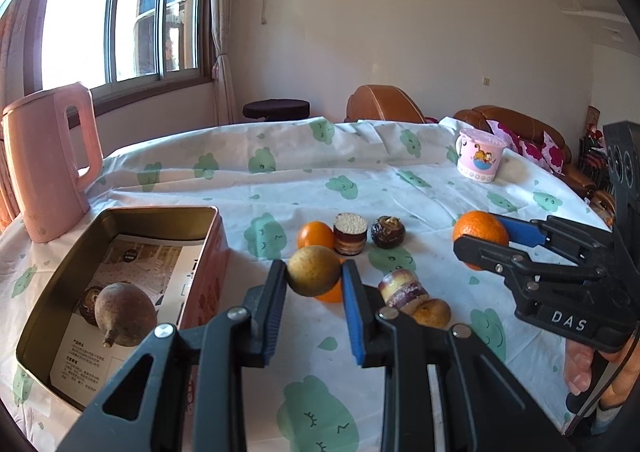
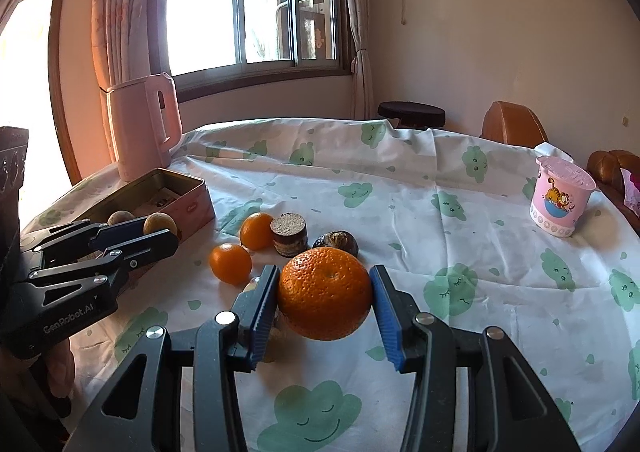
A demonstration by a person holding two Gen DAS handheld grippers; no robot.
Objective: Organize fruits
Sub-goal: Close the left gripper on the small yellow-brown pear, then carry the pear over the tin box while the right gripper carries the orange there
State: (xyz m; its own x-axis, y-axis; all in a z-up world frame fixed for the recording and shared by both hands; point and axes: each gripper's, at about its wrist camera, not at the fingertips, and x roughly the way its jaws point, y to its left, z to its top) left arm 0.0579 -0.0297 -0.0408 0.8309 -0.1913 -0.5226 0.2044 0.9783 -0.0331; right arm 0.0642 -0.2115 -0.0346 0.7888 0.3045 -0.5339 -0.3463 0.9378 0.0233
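Your left gripper (image 1: 314,280) has its jaws closed tight on a small round tan-green fruit (image 1: 313,270), possibly a longan, though the skin is hard to read, held clear of the cloth just right of the open metal tin (image 1: 120,211). Your right gripper (image 2: 325,292) has its blue pads (image 2: 385,316) pressed against both sides of a large orange (image 2: 325,292), jaws partly spread to fit it, and the fruit hangs above the cloud-print tablecloth (image 2: 440,236). Inside the tin a brown bulb-shaped fruit (image 1: 125,314) lies on a printed paper liner. On the cloth between your grippers sit two small oranges (image 2: 231,268), a short cut cylinder with a pale top (image 2: 289,234), a dark brown water chestnut (image 2: 336,243) and a purple-banded sugarcane piece (image 1: 402,288) touching another tan fruit (image 1: 432,312). A pink kettle (image 1: 48,163) stands behind the tin; a pink cartoon cup (image 2: 560,197) sits well apart at the far right.
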